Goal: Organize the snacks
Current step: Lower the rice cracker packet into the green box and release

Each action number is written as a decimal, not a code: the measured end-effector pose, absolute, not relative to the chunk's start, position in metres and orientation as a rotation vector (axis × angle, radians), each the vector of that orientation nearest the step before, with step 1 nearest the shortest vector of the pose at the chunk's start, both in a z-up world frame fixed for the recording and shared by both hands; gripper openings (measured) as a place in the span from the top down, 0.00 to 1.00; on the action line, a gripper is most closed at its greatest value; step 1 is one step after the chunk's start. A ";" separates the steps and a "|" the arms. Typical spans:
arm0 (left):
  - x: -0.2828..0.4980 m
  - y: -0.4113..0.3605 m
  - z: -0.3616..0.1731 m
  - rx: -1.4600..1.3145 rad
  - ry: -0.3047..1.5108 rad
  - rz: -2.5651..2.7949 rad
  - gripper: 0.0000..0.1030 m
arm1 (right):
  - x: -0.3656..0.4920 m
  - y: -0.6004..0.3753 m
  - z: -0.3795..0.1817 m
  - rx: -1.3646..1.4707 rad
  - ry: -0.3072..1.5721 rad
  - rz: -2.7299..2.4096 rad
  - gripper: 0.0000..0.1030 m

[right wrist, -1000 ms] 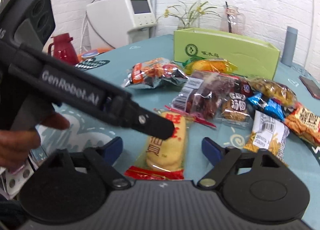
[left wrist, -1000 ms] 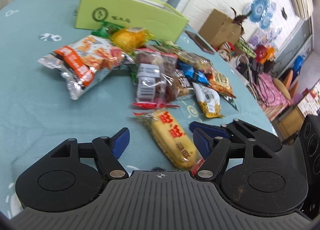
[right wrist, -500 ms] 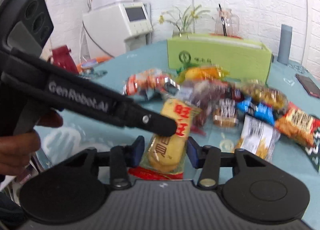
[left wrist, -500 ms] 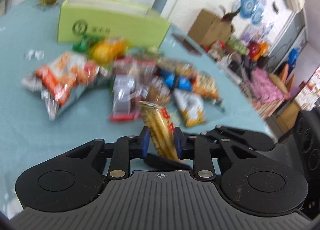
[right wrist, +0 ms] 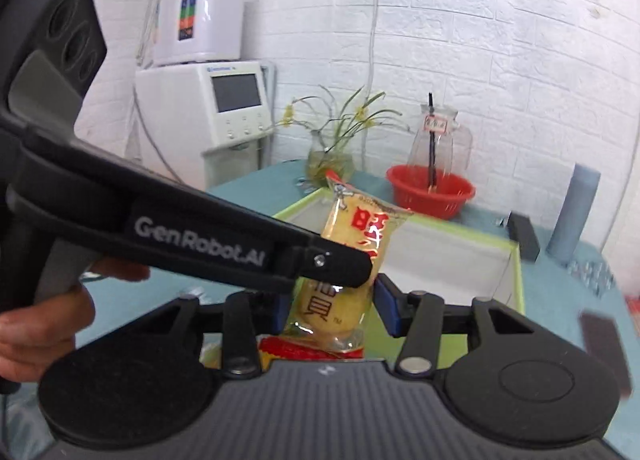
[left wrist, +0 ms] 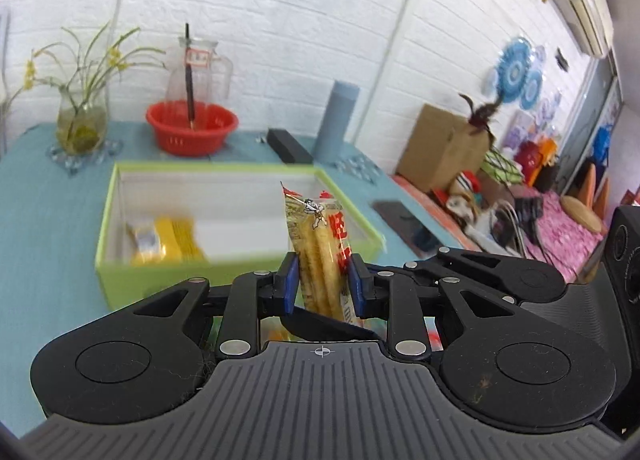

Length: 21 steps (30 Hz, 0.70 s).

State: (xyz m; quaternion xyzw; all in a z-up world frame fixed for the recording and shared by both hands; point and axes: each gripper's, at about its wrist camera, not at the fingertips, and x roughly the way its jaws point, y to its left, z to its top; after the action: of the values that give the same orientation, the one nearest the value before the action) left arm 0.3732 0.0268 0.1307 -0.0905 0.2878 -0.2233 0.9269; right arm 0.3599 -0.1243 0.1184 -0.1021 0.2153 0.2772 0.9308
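Both grippers are shut on the same yellow rice-cracker packet with red characters point(left wrist: 322, 256), held upright in the air. My left gripper point(left wrist: 323, 287) pinches its narrow edges. My right gripper point(right wrist: 330, 306) pinches its lower half, and the packet point(right wrist: 360, 236) rises above the pads there. The left gripper's arm point(right wrist: 200, 236) crosses the right wrist view from the left, held by a hand point(right wrist: 36, 336). Just behind the packet stands the open green box point(left wrist: 120, 180) with a white inside; a yellow snack pack point(left wrist: 164, 238) lies in it.
Behind the box stand a red basket point(left wrist: 191, 131) with a glass jug point(left wrist: 198, 60), a plant vase point(left wrist: 82, 126), a blue-grey cylinder point(left wrist: 335, 120) and a black bar point(left wrist: 289, 145). A phone point(left wrist: 394, 211) lies right of the box. A white machine point(right wrist: 224, 108) stands beyond the table.
Both grippers closed on the yellow packet, lifted it off the table and carried it up to the green box, whose inside now shows. The snack pile has dropped out of view.
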 end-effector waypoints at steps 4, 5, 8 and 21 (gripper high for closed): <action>0.448 0.032 0.135 -0.184 0.610 -0.432 0.98 | 0.429 -0.111 0.122 -0.237 0.478 0.565 0.49; 0.466 0.033 0.132 -0.185 0.625 -0.427 0.98 | 0.443 -0.109 0.119 -0.232 0.497 0.569 0.49; 0.497 0.036 0.117 -0.182 0.656 -0.402 0.94 | 0.476 -0.106 0.108 -0.203 0.541 0.585 0.43; 0.419 0.067 0.125 -0.184 0.537 -0.353 0.25 | 0.417 -0.158 0.132 -0.091 0.464 0.442 0.09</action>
State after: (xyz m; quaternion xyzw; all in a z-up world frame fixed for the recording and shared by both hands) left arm 0.4190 0.0674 0.1253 -0.0903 0.2633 -0.1732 0.9447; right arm 0.4172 -0.1579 0.1322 -0.0445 0.2278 0.2171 0.9481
